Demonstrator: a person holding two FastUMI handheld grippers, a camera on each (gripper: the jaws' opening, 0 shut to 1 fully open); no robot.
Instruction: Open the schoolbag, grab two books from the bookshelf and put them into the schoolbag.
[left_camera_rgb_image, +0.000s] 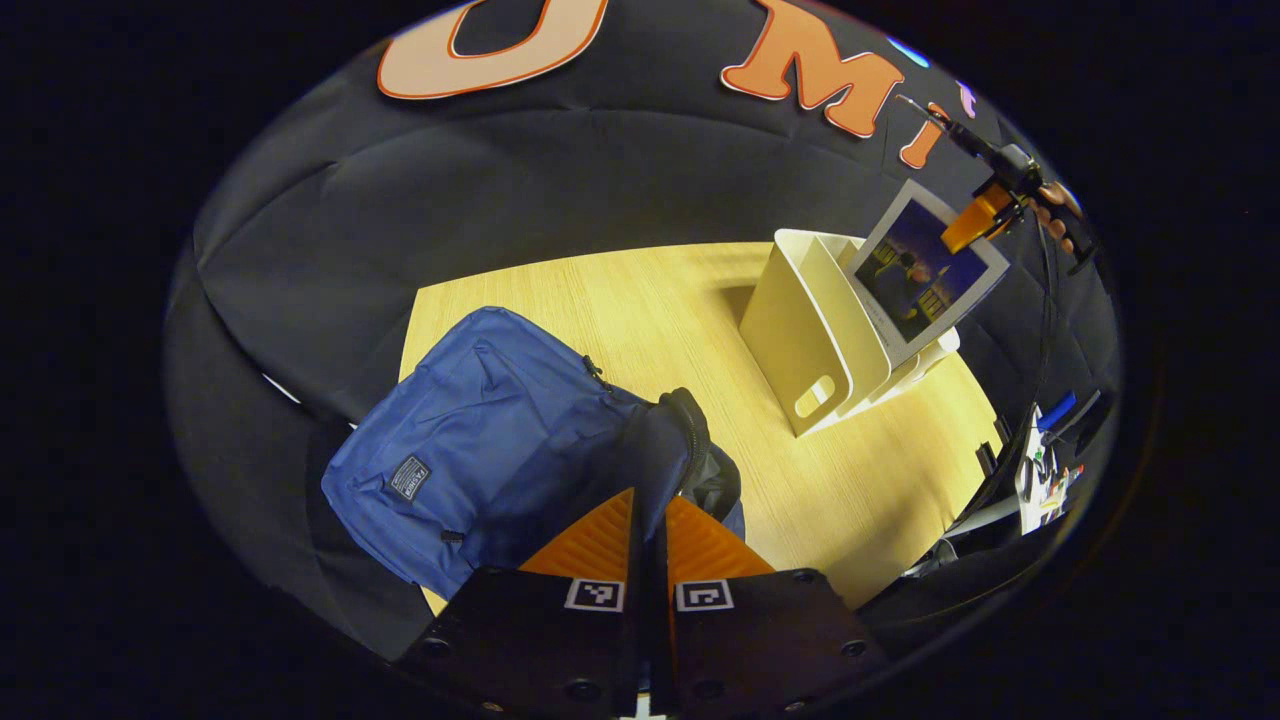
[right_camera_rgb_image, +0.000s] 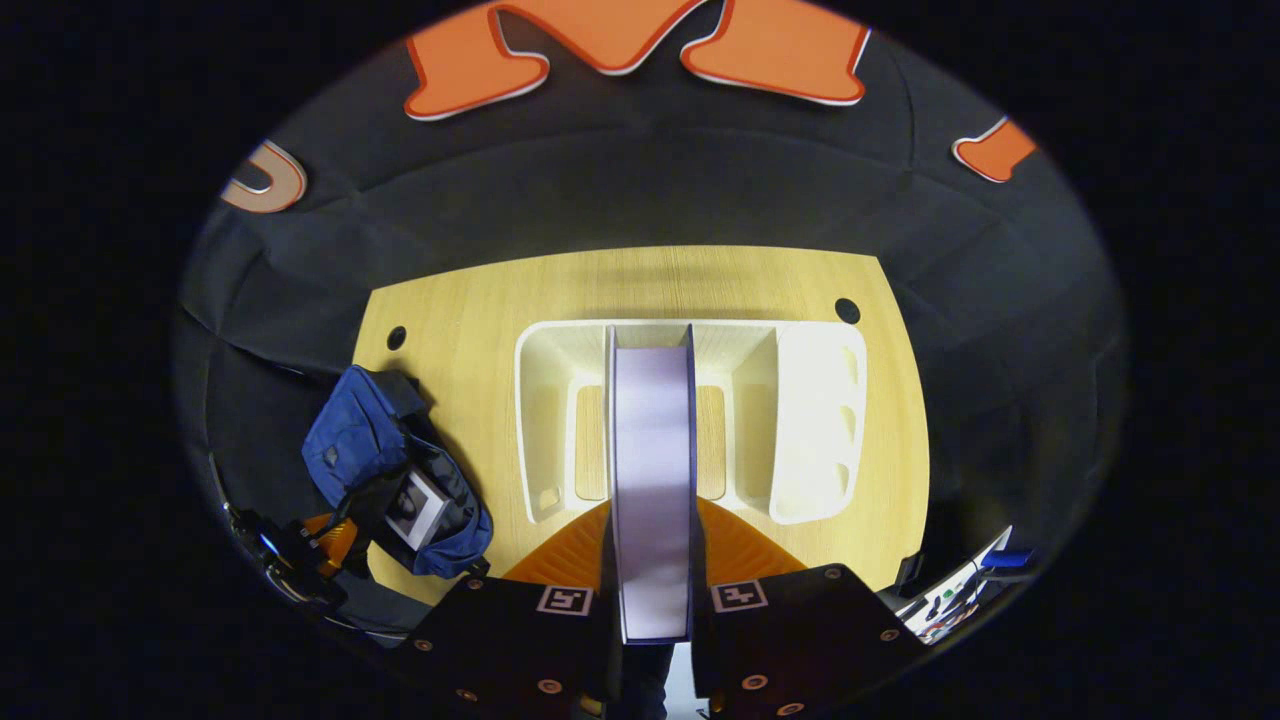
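The blue schoolbag (left_camera_rgb_image: 480, 440) lies on the wooden table (left_camera_rgb_image: 640, 300), its dark opening toward me. My left gripper (left_camera_rgb_image: 650, 497) is shut on the bag's opening rim (left_camera_rgb_image: 690, 430). In the right gripper view the schoolbag (right_camera_rgb_image: 350, 435) gapes open with one book (right_camera_rgb_image: 415, 508) inside, and the left gripper (right_camera_rgb_image: 322, 545) sits at its near edge. My right gripper (right_camera_rgb_image: 652, 505) is shut on a second book (right_camera_rgb_image: 652, 450), seen edge-on above the white bookshelf (right_camera_rgb_image: 800, 420). The left gripper view shows that book (left_camera_rgb_image: 930, 270), dark-covered and tilted, held over the bookshelf (left_camera_rgb_image: 810, 340) by the right gripper (left_camera_rgb_image: 985, 215).
The table (right_camera_rgb_image: 460, 300) has two small round holes (right_camera_rgb_image: 397, 337) near its far corners. Black cloth hangs behind and beside it. Cables and small coloured items (left_camera_rgb_image: 1045, 470) lie off the table's right edge. Bare wood lies between bag and bookshelf.
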